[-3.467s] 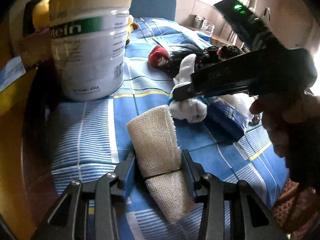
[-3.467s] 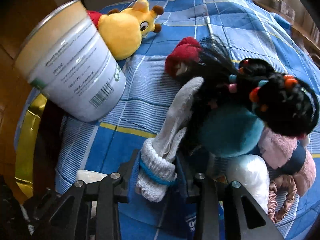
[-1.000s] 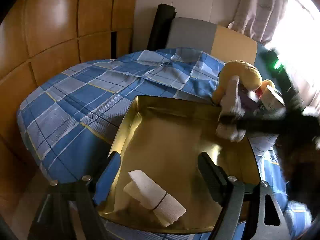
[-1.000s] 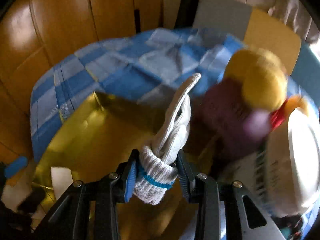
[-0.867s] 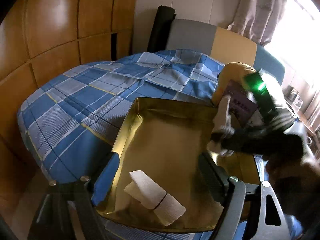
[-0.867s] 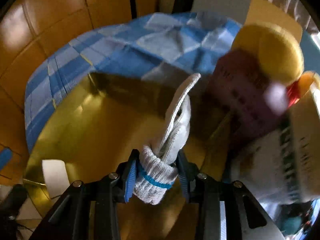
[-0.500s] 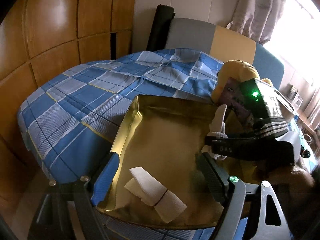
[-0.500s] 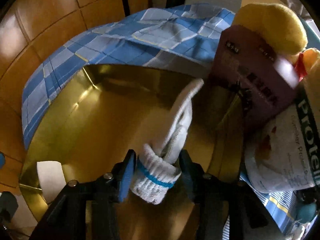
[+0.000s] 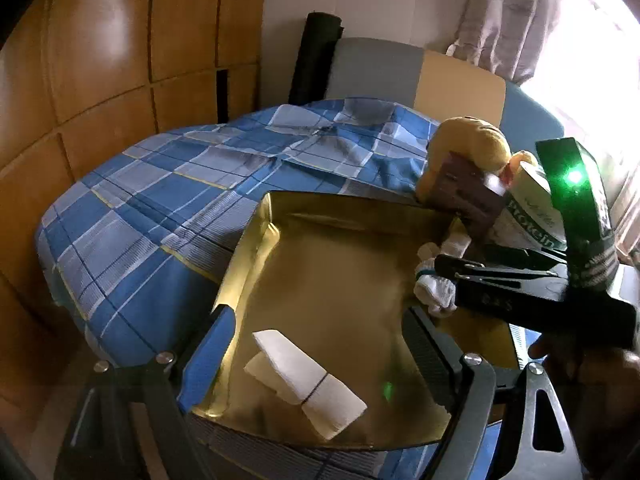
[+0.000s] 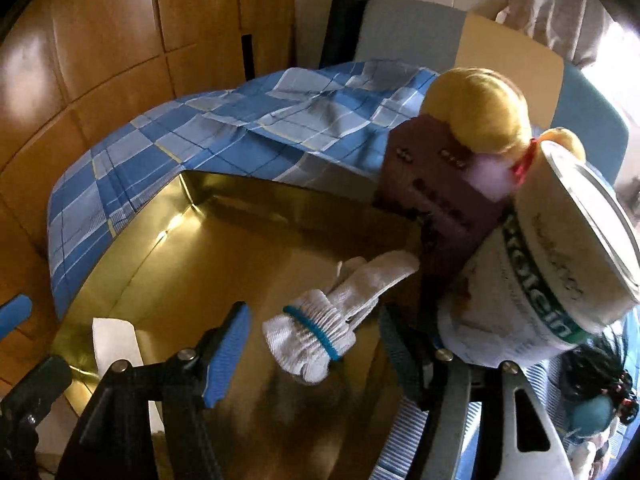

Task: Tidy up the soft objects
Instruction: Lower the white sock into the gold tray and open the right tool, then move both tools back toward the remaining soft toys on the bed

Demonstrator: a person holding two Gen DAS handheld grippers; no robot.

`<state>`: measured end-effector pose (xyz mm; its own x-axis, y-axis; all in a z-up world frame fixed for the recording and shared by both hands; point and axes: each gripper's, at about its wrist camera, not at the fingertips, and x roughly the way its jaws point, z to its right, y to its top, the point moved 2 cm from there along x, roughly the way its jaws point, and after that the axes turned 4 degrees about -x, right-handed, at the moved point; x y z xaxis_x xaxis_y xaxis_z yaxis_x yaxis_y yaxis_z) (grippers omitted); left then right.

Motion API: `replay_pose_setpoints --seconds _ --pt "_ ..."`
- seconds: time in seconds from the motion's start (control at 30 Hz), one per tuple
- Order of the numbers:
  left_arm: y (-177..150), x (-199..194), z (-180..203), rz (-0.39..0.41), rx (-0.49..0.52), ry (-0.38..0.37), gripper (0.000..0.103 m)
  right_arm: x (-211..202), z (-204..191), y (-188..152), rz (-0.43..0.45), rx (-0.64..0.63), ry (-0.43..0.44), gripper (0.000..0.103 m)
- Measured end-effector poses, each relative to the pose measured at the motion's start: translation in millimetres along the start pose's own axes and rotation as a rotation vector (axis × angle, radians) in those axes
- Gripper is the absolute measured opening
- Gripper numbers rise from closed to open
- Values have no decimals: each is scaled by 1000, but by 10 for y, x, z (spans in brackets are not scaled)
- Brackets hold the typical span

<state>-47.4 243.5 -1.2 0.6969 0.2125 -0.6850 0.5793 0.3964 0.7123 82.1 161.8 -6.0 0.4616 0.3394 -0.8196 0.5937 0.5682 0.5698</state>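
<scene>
Change since half a second ago: right gripper (image 10: 312, 344) has spread its jaws; the white glove (image 10: 332, 316), then pinched at its cuff, now lies free between them.
Glove position: on the floor of the gold tray (image 10: 168, 240), near the right wall, fingers pointing toward the purple box (image 10: 436, 184) and the protein tin (image 10: 560, 264) just outside the tray.
Right jaws: wide apart, holding nothing; the blue pads stand clear of the cuff on both sides.
Left gripper (image 9: 320, 344): jaws wide apart and empty, poised over the near edge of the tray.
Gauze roll (image 9: 304, 380): lying flat in the tray's near corner, between the left jaws in view but not touched by them, well apart from the glove.
Step in hand: release of the glove, judged essentially complete.
Doing it well: draw the right gripper straight back and up, jaws kept wide, so no pad snags the ribbed cuff and drags the glove out.
Hazard: the tin leans close to the right jaw; a sideways exit could knock it.
Remaining: yellow plush (image 10: 476, 108) on the bed (image 9: 152, 208), likely next.
</scene>
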Motion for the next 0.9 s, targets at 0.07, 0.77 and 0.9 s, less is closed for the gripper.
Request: replay_pose_setpoints --seconds 0.07,0.77,0.9 --pt "-3 -20 27 5 10 1 86 -57 19 -36 8 4 0 68" --pt "-150 -64 401 -9 126 -23 87 -738 298 -449 122 15 -52 68" --pt "-179 -63 483 -15 148 -29 87 -846 396 -515 135 30 -58 68"
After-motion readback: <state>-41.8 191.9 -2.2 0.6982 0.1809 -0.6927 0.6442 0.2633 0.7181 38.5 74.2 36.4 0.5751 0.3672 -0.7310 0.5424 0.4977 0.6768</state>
